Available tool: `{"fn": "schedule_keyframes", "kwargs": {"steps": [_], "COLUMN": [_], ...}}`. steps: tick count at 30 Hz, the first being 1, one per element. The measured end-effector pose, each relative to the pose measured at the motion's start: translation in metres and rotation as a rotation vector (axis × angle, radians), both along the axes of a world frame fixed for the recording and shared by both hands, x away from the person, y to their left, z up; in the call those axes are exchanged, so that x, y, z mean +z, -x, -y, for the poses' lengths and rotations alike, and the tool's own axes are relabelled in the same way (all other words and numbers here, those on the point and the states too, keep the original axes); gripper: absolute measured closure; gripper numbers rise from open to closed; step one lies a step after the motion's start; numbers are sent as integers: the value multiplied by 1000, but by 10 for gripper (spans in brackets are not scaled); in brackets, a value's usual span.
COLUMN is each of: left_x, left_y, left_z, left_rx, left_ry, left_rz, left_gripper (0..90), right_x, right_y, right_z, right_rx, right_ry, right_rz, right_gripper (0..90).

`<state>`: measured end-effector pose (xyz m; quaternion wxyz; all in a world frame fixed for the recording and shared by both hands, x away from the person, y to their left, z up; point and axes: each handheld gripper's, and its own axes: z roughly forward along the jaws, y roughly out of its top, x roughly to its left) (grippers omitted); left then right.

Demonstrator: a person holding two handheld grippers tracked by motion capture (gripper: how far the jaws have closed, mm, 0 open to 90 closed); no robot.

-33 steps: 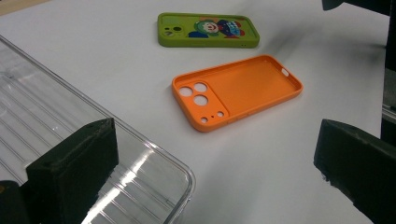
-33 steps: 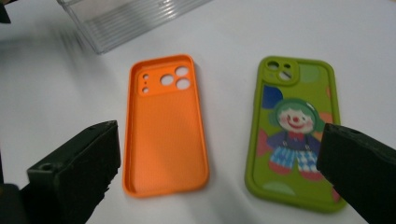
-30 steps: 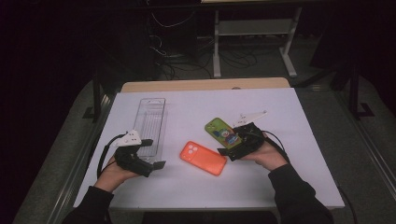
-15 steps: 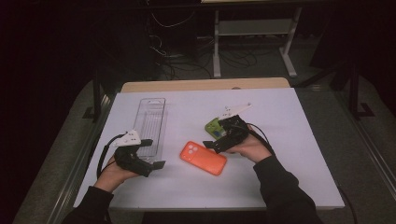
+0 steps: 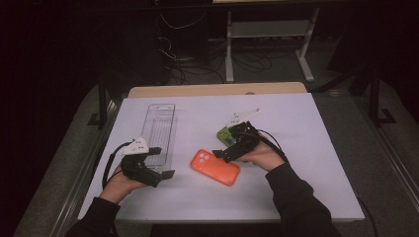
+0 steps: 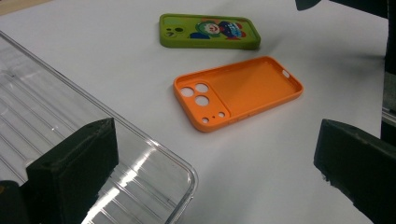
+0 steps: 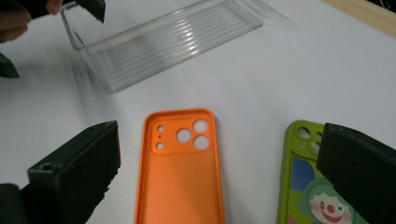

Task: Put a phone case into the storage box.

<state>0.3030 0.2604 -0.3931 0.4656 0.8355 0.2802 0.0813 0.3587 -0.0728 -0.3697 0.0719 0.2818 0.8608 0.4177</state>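
Note:
An orange phone case (image 5: 215, 167) lies hollow side up in the middle of the white table (image 5: 306, 123), also seen in the left gripper view (image 6: 238, 91) and the right gripper view (image 7: 180, 172). A green cartoon phone case (image 5: 226, 134) lies just behind it (image 6: 208, 31) (image 7: 308, 186). My right gripper (image 5: 223, 144) is open, hovering over both cases; its jaws straddle the orange case and the green one's edge (image 7: 217, 172). My left gripper (image 5: 162, 163) is open by the near end of a clear plastic tray (image 5: 160, 129), its jaws empty (image 6: 210, 172).
The clear ribbed tray (image 6: 70, 135) (image 7: 163, 37) is empty and runs lengthwise at the left. A wooden strip (image 5: 217, 90) edges the table's far side. Beyond it stand dark cables and a white frame (image 5: 267, 34).
My right gripper has moved left and forward, from beside the green case to above the orange one. The left gripper and both cases have stayed put.

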Motion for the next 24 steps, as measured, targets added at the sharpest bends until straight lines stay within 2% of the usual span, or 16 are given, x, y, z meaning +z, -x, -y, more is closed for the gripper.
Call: {"fn": "schedule_keyframes", "kwargs": {"steps": [8, 13, 15, 17, 18, 24], "left_x": [0, 0, 0, 0, 0, 0], "left_y": [0, 0, 0, 0, 0, 0], "left_z": [0, 0, 0, 0, 0, 0], "left_rx": [0, 0, 0, -3, -3, -2], "left_ry": [-1, -1, -1, -7, -8, -6], "left_rz": [-1, -1, -2, 0, 0, -1], "left_gripper": [0, 0, 0, 0, 0, 0], "right_x": [-9, -13, -15, -16, -18, -26], "right_y": [3, 3, 2, 3, 2, 4], "right_z": [-7, -10, -10, -12, -12, -18], "right_rx": [19, 26, 34, 38, 52, 78], "right_ry": [96, 134, 162, 170, 197, 260], "right_rz": [-62, -81, -73, -87, -62, -61], "right_gripper": [0, 0, 0, 0, 0, 0]}}
